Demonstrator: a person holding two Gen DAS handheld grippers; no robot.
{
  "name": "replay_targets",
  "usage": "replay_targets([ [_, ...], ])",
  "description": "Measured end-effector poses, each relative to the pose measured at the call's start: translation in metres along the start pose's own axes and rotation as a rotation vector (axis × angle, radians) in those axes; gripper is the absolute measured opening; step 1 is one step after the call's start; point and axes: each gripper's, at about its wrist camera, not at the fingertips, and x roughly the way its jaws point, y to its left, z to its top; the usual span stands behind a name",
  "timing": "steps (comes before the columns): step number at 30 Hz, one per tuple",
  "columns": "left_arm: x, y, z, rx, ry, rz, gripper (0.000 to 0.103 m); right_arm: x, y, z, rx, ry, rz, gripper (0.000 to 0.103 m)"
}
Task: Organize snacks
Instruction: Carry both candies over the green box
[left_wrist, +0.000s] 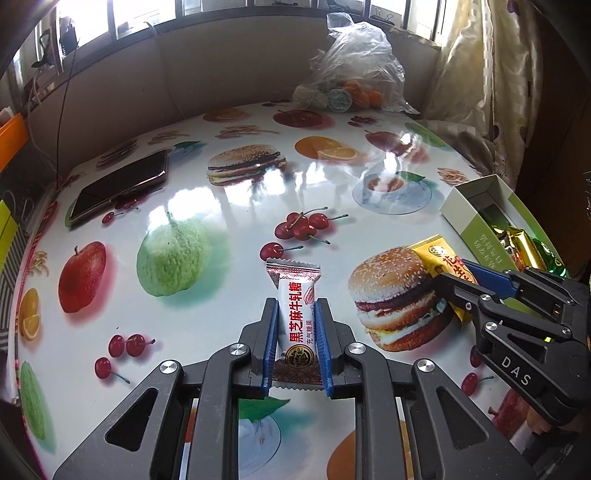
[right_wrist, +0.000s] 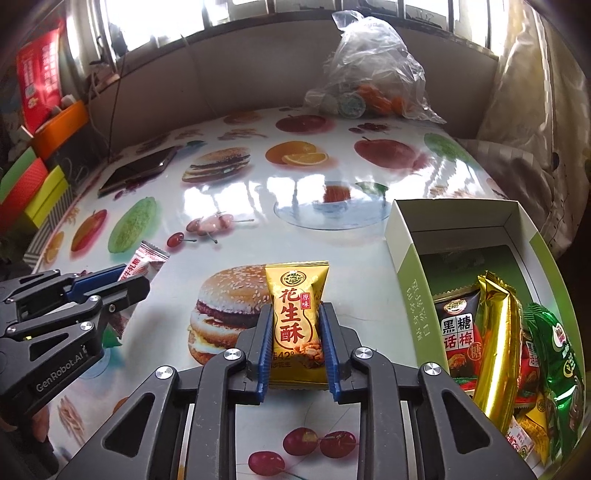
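A white nougat candy (left_wrist: 295, 314) with red lettering lies lengthwise on the worktop (left_wrist: 229, 206), pinched at its sides. Right of it, a gold peanut crisp packet (right_wrist: 299, 325) is likewise pinched. The open green-and-white box (right_wrist: 410, 295) beside it holds several wrapped snacks (right_wrist: 495, 343).

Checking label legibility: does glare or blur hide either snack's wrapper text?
Left wrist view: window glare streaks the tabletop, but the white candy reads sharp. Right wrist view: similar glare beyond the yellow snack, whose text is crisp; fisheye bends the edges.

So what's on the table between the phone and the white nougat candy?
Only bare printed tablecloth between phone and candy, seen in the left wrist view.
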Motion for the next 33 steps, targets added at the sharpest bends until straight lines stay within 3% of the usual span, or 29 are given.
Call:
replay_targets([
  [33, -0.068, -0.040, -0.009, 0.025, -0.108, -0.030, 0.020, -0.078, -0.011, -0.019, 0.011, -0.108, 0.016, 0.023],
])
